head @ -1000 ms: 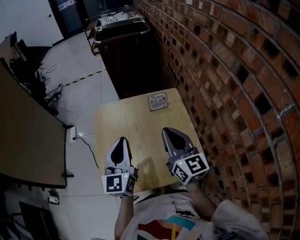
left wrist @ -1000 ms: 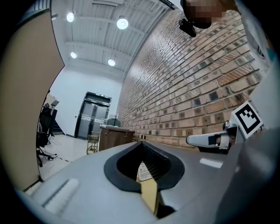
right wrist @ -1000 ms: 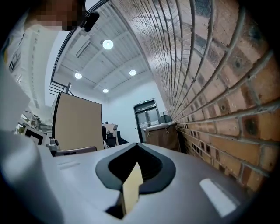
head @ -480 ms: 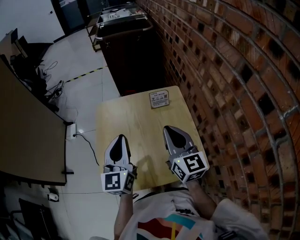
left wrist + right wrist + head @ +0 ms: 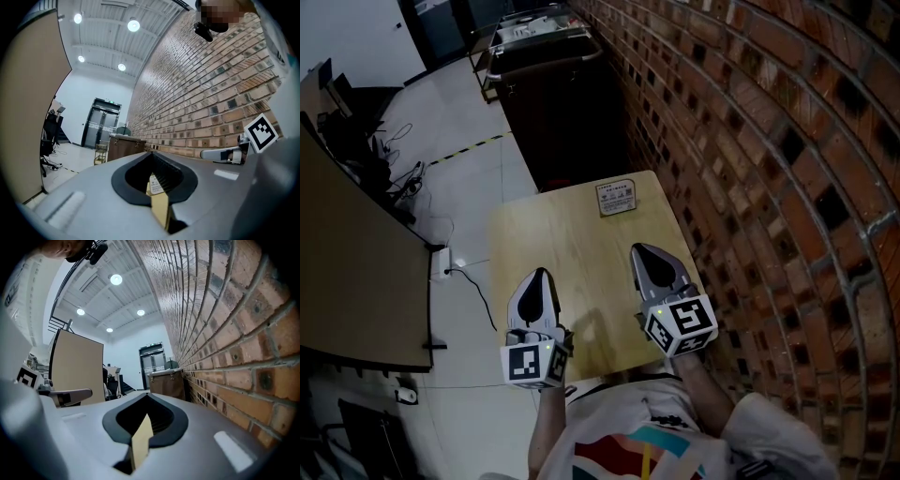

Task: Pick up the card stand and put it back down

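Observation:
The card stand [image 5: 616,198], a small upright sign with a printed white card, stands at the far edge of the wooden table [image 5: 572,239]. It is untouched, well ahead of both grippers. My left gripper [image 5: 541,275] hovers shut and empty over the near left part of the table. My right gripper [image 5: 644,250] is shut and empty over the near right part, close to the brick wall. In the left gripper view the card stand [image 5: 154,185] shows through the gap under the closed jaws, and the right gripper [image 5: 224,153] is beside them.
A brick wall [image 5: 750,169] runs along the table's right side. Beyond the far edge stands a dark cabinet [image 5: 558,103]. A beige partition [image 5: 347,262] and floor cables [image 5: 464,272] lie to the left. The left gripper [image 5: 65,395] shows at the right gripper view's left.
The right gripper has shifted slightly to the right and rolled a little. The left gripper and the card stand have stayed in place.

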Demonstrator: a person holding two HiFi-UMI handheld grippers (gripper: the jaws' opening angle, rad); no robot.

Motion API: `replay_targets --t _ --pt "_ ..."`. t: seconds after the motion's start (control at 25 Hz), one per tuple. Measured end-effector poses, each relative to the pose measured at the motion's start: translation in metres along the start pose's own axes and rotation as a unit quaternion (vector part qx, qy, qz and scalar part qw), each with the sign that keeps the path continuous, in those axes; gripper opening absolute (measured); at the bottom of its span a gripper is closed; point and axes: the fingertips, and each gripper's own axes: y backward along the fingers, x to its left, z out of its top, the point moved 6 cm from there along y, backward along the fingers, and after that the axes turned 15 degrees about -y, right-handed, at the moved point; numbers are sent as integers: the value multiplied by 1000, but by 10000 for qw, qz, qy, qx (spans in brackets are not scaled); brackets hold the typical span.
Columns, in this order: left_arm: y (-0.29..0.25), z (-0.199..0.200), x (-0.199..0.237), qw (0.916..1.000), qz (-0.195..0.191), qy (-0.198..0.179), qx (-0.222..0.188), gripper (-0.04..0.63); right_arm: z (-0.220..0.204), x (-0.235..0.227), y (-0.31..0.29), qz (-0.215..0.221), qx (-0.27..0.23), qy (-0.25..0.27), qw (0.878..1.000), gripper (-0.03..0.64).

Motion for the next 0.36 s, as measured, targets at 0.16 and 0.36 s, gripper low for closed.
replay_targets --t 0.16,0.36 --pt "1 -1 0 10000 14 11 14 5 1 -2 0 -27 -10 -6 10000 0" --pt "0 0 -3 10000 -1 1 -4 5 1 -5 3 -47 2 4 10000 0"
